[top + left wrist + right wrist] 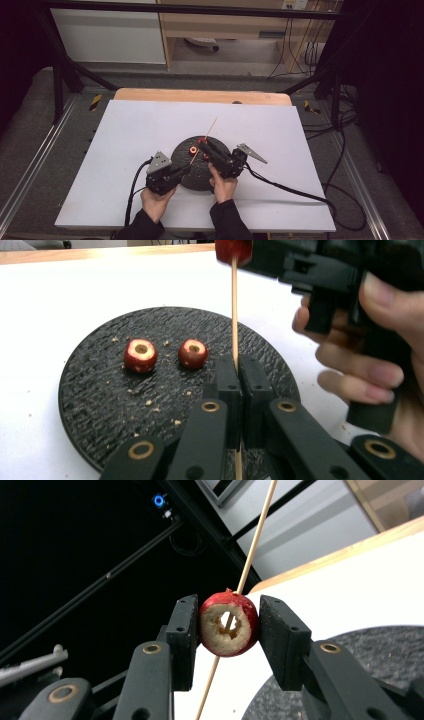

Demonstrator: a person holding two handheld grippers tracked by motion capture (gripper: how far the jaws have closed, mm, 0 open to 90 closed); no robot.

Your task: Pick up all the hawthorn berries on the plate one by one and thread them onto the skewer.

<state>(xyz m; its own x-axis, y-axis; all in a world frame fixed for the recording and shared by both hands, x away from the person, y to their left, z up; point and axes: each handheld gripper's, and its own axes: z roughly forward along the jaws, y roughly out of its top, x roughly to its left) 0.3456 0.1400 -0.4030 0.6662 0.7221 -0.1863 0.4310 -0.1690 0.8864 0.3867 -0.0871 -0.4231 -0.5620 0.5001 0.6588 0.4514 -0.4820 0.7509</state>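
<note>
On the white table (125,150) lies a round black plate (100,405) carrying two cored red fruits (140,355). Above it, the right gripper (229,625) is clamped on a third cored fruit (227,625), threaded on a thin wooden skewer (234,315) that the left gripper (239,375) pinches upright between closed jaws.

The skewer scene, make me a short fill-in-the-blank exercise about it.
1. The left gripper is shut on the wooden ____.
2. The right gripper holds a cored red fruit with the skewer passing through its ____.
3. On the black plate lie ____ more red fruits.

Missing words: skewer; hole; two
</note>
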